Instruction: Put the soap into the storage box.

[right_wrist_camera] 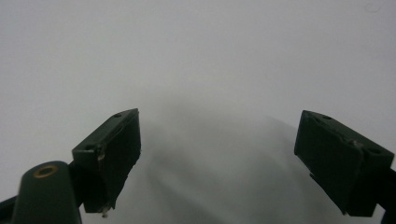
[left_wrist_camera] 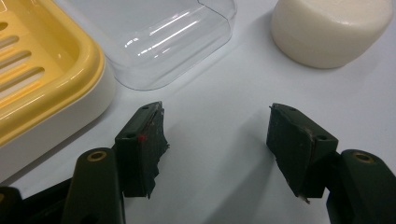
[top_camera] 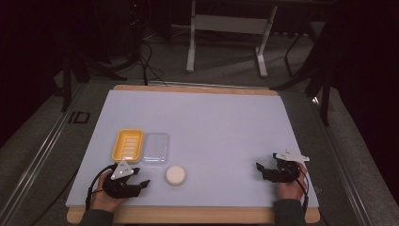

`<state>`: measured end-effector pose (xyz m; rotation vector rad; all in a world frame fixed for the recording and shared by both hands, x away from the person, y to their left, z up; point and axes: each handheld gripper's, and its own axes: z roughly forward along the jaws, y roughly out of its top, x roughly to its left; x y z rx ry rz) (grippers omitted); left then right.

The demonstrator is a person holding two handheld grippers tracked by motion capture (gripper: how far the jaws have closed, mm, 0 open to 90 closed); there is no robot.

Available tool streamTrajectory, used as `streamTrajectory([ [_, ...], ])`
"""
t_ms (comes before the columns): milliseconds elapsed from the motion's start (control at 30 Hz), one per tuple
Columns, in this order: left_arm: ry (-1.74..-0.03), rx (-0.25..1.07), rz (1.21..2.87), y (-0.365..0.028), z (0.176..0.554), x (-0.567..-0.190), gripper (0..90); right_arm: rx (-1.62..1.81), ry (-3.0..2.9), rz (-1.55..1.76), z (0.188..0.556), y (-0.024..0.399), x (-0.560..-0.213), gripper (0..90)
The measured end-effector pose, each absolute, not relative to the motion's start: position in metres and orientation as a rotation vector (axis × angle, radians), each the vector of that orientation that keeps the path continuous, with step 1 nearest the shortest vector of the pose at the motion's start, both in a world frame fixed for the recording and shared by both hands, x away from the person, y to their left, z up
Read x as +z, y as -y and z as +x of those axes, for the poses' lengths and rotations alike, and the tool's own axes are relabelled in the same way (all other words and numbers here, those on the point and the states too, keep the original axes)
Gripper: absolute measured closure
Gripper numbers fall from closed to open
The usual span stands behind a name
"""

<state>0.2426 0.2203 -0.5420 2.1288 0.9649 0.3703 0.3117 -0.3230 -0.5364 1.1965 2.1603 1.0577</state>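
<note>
From my remote station the high view reads dim; the room beyond the pale lavender table mat (top_camera: 211, 122) falls to near black, and the whole frame is soft and grainy. In the left gripper view light falls from above; bright streaks of glare lie on the clear plastic lid (left_wrist_camera: 163, 42); the yellow slotted soap tray (left_wrist_camera: 42, 70) is slightly overexposed; the round cream soap bar (left_wrist_camera: 331, 28) casts a soft shadow. The right gripper view is flat grey; hazy shadows spread between the jaws; corners darken.
</note>
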Motion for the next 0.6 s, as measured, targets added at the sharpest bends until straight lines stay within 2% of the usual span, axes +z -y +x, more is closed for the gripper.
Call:
streamTrajectory([
  [600, -0.967, 0.376, 2.133, -0.2176, 0.2431, -0.5322, 37.5, 1.095, -2.117, 1.135, 0.3048, 0.3239, -0.5352, 14.6],
])
